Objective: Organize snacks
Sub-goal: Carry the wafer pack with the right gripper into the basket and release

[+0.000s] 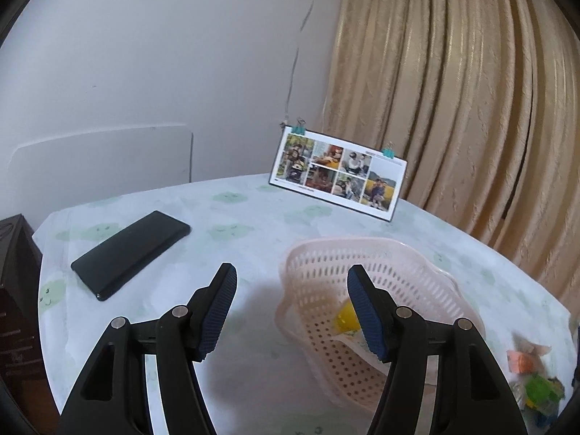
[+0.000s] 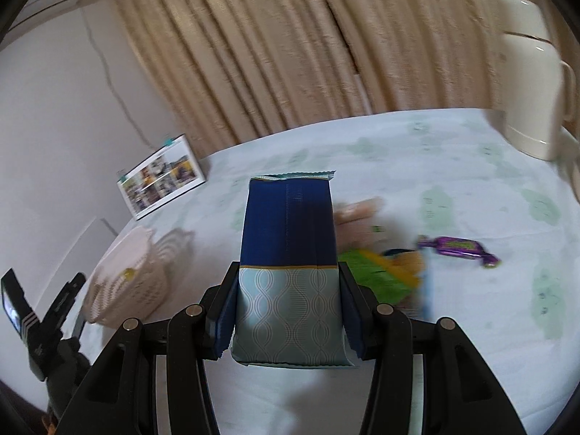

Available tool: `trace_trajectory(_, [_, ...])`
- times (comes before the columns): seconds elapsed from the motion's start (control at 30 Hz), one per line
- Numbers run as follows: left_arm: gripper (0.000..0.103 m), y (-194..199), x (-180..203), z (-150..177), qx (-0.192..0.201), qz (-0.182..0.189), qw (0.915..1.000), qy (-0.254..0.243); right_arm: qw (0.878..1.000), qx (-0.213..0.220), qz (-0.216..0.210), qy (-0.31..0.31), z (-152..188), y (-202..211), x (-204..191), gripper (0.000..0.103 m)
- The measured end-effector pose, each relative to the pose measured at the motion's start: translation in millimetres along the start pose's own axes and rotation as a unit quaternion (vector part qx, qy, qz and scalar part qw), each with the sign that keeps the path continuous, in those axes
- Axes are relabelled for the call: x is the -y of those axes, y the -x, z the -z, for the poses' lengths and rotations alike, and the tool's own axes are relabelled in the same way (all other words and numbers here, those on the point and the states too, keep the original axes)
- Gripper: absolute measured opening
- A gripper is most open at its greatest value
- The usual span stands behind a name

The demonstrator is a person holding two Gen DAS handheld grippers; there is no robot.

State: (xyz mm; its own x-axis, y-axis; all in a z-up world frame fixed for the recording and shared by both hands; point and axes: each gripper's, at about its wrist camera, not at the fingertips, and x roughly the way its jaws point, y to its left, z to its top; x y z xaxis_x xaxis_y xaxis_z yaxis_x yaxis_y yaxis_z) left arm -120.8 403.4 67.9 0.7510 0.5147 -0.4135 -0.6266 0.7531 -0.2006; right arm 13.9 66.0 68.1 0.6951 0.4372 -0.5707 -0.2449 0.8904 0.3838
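Right gripper is clamping a blue and pale patterned snack packet between both pads, the packet standing upright above the table; its lower edge is partly hiding behind the fingers. At about 2 o'clock from the packet, a heap of snacks is lying blurred (green and yellow wrappers, nothing readable), and part of it is sitting behind the packet. A purple candy is lying apart at 3 o'clock. At 9 o'clock the pink basket is sitting on the table, with a yellow item inside barely showing.

Left gripper is hovering with jaws spread wide, holding nothing. Its right finger is covering part of the basket and of the yellow item in it. A black phone is lying at 10 o'clock, a photo card is standing at 12 o'clock. Loose snacks at 4 o'clock are being cut off by the lens edge.

A white jug at the right view's 1 o'clock is smeared by motion.
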Motion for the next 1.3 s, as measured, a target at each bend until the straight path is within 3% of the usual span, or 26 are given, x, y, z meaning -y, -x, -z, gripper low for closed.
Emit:
trace_trajectory(0.13, [0.064,3,-6,2,0.008,0.000,1.0000,0.005,0.999,-0.020,-0.035,0.017,-1,-16,-35,0.046])
trace_trajectory(0.83, [0.064,6,-36,4,0.013,0.012,0.9967,0.079,0.983,-0.055,-0.124,0.122,-8,-79,-194,0.047])
trace_trajectory(1.0, [0.064,2,-46,3,0.008,0.007,0.9939,0.109,0.981,-0.071,-0.132,0.122,-4,-99,-209,0.047])
trace_trajectory(1.3, [0.064,-2,-47,3,0.000,0.010,0.9939,0.110,0.980,-0.090,-0.140,0.107,2,-119,-207,0.051])
